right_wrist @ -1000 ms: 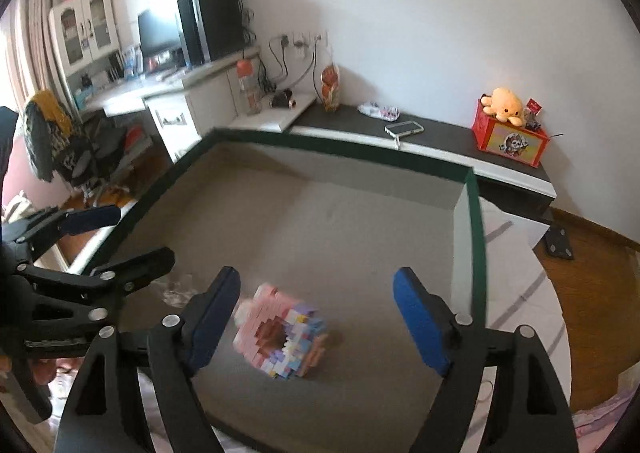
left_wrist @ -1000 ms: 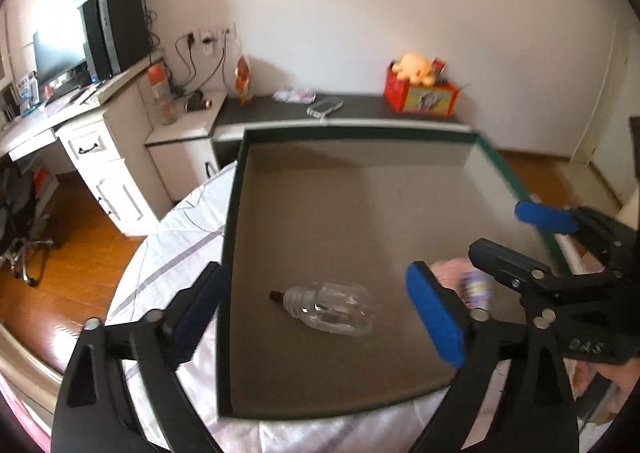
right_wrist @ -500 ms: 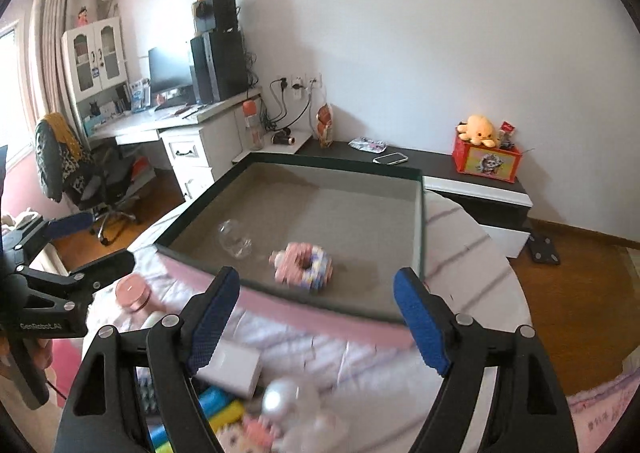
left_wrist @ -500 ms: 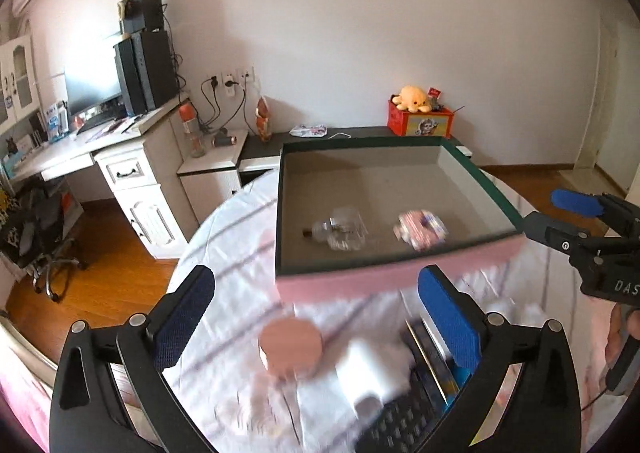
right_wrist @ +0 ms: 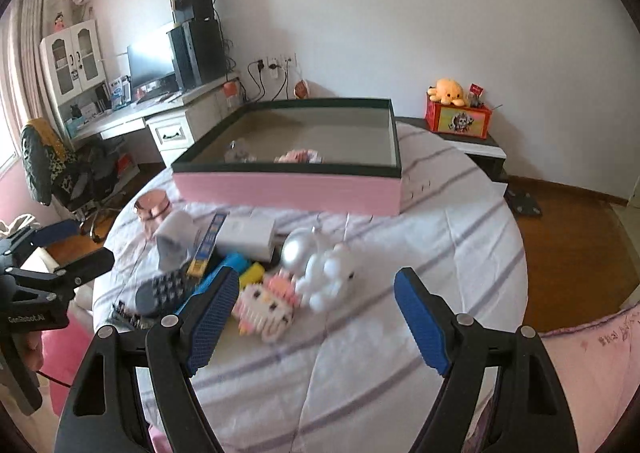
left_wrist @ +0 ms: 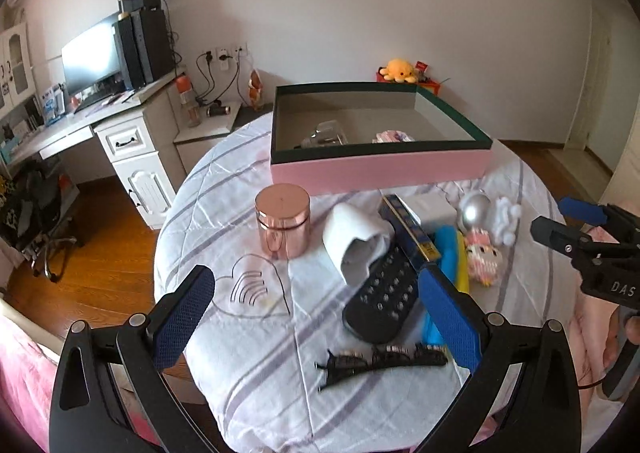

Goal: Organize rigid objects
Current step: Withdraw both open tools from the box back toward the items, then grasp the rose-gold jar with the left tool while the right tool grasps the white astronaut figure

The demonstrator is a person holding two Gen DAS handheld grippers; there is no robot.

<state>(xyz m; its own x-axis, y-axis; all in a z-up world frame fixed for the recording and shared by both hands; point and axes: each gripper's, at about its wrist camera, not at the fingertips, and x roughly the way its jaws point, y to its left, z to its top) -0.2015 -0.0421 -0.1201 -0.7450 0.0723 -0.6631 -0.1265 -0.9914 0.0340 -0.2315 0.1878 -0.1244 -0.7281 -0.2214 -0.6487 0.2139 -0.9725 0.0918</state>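
Observation:
A pink box with a dark green rim (left_wrist: pixel 380 169) (right_wrist: pixel 288 187) stands at the table's far side and holds a clear plastic bottle (left_wrist: pixel 326 135) and a pink block toy (left_wrist: pixel 392 137). Nearer lie a rose-gold jar (left_wrist: pixel 282 219), a white slipper (left_wrist: pixel 352 239), a black remote (left_wrist: pixel 382 301), a black hair clip (left_wrist: pixel 380 361), a block-built cat figure (right_wrist: pixel 266 305), a silver ball (right_wrist: pixel 296 251) and a white plush (right_wrist: pixel 332 277). My left gripper (left_wrist: pixel 316 317) is open and empty above the near table edge. My right gripper (right_wrist: pixel 316 317) is open and empty above the cat figure.
The round table has a striped white cloth (left_wrist: pixel 224 213). A blue book (left_wrist: pixel 408 225), a white box (right_wrist: pixel 248 233) and blue and yellow items (right_wrist: pixel 244 273) lie in the pile. A desk with a monitor (left_wrist: pixel 92 65) stands at left, a low cabinet with an orange plush (right_wrist: pixel 448 91) behind.
Both grippers have pulled back and up from inside the box to the near side of the table. The bottle and the block toy stay in the box. Both grippers stay open.

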